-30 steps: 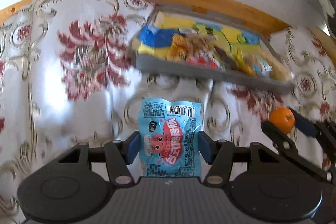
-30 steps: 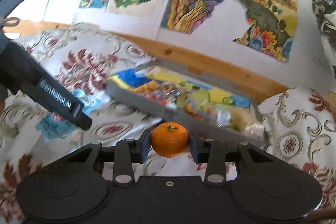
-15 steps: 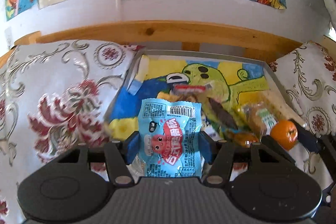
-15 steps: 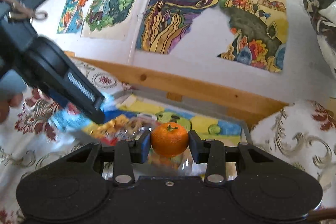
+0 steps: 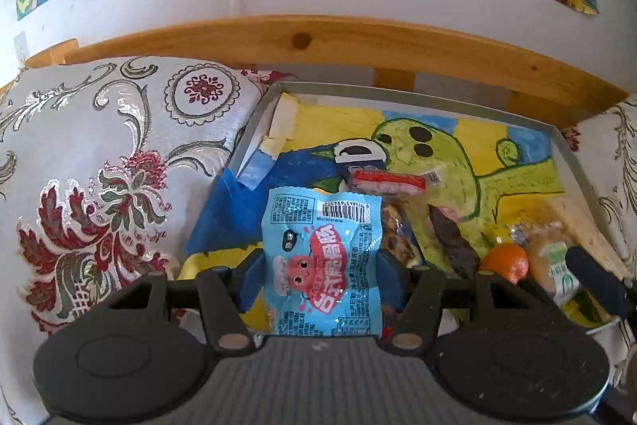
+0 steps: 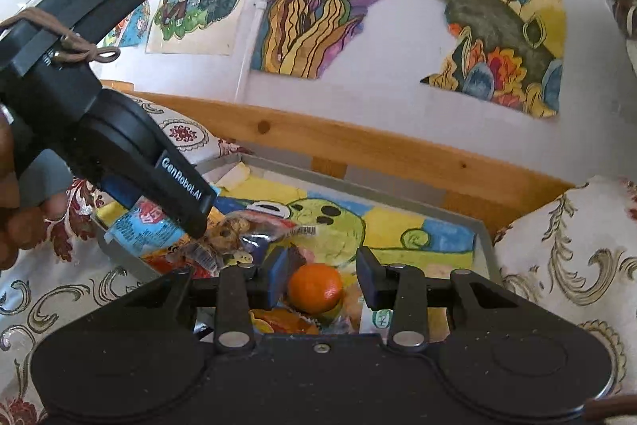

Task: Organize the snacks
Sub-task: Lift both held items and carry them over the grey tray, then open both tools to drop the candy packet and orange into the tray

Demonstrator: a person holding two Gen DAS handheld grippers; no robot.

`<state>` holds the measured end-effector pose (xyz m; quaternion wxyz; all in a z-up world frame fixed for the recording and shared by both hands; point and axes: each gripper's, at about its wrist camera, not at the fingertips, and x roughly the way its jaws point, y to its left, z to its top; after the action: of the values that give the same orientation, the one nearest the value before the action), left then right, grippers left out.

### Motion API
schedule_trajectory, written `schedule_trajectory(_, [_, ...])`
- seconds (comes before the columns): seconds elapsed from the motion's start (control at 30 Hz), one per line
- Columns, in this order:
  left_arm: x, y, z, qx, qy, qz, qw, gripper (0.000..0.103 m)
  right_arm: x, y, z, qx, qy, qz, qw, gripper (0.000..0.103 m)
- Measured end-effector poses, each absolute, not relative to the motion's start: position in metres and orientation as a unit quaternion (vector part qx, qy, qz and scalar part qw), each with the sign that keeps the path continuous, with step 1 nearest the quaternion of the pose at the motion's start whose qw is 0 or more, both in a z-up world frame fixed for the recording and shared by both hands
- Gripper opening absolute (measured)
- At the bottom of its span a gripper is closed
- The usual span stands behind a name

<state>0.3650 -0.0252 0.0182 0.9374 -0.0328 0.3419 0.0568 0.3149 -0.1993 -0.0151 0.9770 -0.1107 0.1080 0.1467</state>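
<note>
On the far left lay the floral cloth (image 5: 99, 186), bare of snacks where the left wrist view showed it. Beside it sat the grey tray (image 5: 573, 170), lined with a painted sheet, pushed against a wooden rail (image 5: 358, 46) under the pictures on the wall, probably so that it could not slide back.

The left gripper (image 5: 320, 265) hung over the tray's near left part. Its fingers were closed partway on the blue snack packet (image 5: 320, 257), pressing its two side edges. The packet stood upright between the pads with its barcode end forward, which suggested it was being carried in to be dropped rather than laid flat. In the right wrist view the same packet (image 6: 139, 226) showed below the left gripper's body, over the tray's left corner, with the person's hand (image 6: 12, 206) at the frame's edge.

Further right, the tray already held a red-and-clear wrapper (image 5: 388, 182), a dark brown piece (image 5: 450, 241) and a pale wrapped bun (image 5: 553, 265) (all loosely heaped, not sorted into rows).

The right gripper (image 6: 320, 283) stood over the tray's near middle. Its pads were spread wider than the orange (image 6: 314, 287), with a gap showing on each side, so it gripped nothing. The orange seemed to rest among the wrappers in the tray; I judged it just delivered, with the packet the next to go.
</note>
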Motion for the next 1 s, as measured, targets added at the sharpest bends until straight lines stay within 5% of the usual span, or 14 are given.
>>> schedule_trajectory(0.2, [0.37, -0.022, 0.015, -0.041, 0.337, 0.065, 0.938, 0.067, 0.315, -0.202, -0.016, -0.101, 0.111, 0.144, 0.978, 0.051])
schedule_trajectory(0.33, [0.369, -0.02, 0.014, -0.044, 0.331, 0.071, 0.94, 0.085, 0.316, -0.204, -0.016, -0.095, 0.116, 0.138, 0.979, 0.059])
schedule_trajectory(0.6, [0.352, -0.017, 0.017, -0.046, 0.309, 0.085, 0.946, 0.099, 0.312, -0.206, -0.012, -0.094, 0.112, 0.125, 0.981, 0.077])
schedule_trajectory(1.0, [0.296, -0.002, 0.015, -0.066, 0.281, 0.082, 0.954, 0.102, 0.279, -0.216, 0.009, -0.093, 0.086, 0.104, 0.986, 0.098])
